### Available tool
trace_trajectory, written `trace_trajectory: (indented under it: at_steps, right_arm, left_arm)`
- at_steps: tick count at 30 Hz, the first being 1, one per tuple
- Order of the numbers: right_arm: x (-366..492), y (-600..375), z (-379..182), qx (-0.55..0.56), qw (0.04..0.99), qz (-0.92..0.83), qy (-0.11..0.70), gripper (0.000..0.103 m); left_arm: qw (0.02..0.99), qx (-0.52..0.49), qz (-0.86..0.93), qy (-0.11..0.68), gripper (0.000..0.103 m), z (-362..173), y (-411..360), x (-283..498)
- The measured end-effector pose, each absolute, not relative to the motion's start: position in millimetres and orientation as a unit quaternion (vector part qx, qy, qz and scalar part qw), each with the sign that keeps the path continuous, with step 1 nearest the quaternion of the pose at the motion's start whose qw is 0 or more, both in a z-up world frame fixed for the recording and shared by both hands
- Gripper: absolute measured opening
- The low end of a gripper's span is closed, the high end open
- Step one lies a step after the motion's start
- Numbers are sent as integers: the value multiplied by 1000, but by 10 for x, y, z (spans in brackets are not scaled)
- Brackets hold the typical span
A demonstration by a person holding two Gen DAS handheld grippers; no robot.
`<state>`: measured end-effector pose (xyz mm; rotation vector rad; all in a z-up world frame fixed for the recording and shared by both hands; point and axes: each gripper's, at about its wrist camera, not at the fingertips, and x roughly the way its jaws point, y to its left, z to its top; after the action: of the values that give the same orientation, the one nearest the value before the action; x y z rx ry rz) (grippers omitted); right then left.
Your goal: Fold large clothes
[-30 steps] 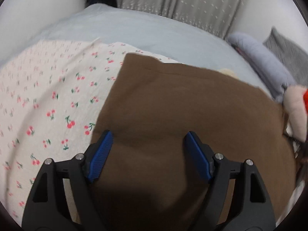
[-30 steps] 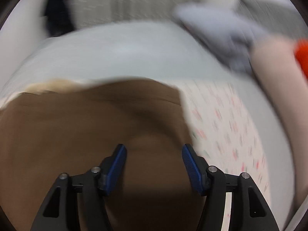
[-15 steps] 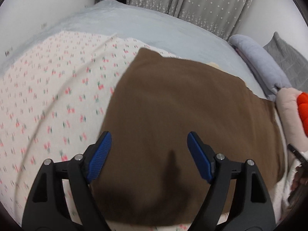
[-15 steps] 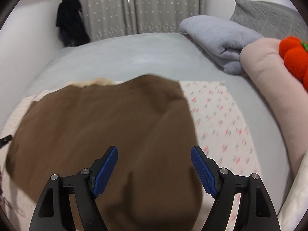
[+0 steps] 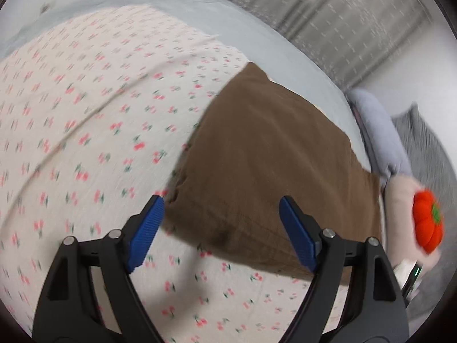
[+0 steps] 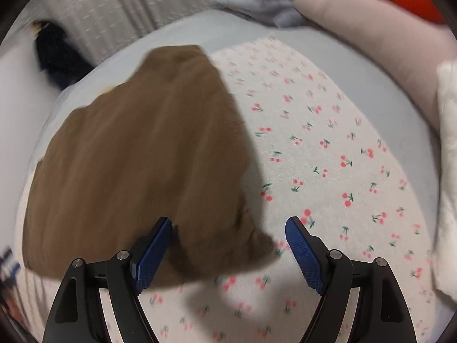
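Observation:
A brown garment (image 5: 265,165) lies folded flat on a white cherry-print cloth (image 5: 85,131) spread over the bed. My left gripper (image 5: 221,230) is open and empty, just above the garment's near left corner. In the right wrist view the same brown garment (image 6: 137,160) lies to the left on the cherry-print cloth (image 6: 328,148). My right gripper (image 6: 228,245) is open and empty, over the garment's near right corner, which sticks out between the blue pads (image 6: 152,253).
A pale blue bedsheet (image 5: 257,40) covers the bed. A folded grey-blue blanket (image 5: 380,140), a pink pillow (image 6: 371,25) and an orange plush (image 5: 428,225) lie at the right. Grey curtains (image 5: 328,14) hang behind. A dark garment (image 6: 57,57) hangs by the wall.
Both grippers have pulled back from over the brown garment toward its near edge. The left view has swung left, the right view right. Both stay open.

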<state>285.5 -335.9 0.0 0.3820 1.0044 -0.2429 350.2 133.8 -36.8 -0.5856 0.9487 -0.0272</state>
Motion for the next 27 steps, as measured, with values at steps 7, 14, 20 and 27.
trace_trajectory:
  at_steps: [7,14,20,27]
  right_arm:
    - [2656,-2984,262,159,876,-96,444,85]
    - [2787,-2836,75,151,878,-76,448,85]
    - [2781,-2664,65,133,883,-66,446,85]
    - [2801,-2475,141,91,898,-52,426,85]
  left_arm:
    - [767,-413,-41,489,85,-951,1351,3402]
    - [734,-484,-80,469,85,-1223,1320,3528]
    - [751,-478,-99,444,84,-1258,1212,3723]
    - [756,-506,-57,412,63,-1272,1218,3844]
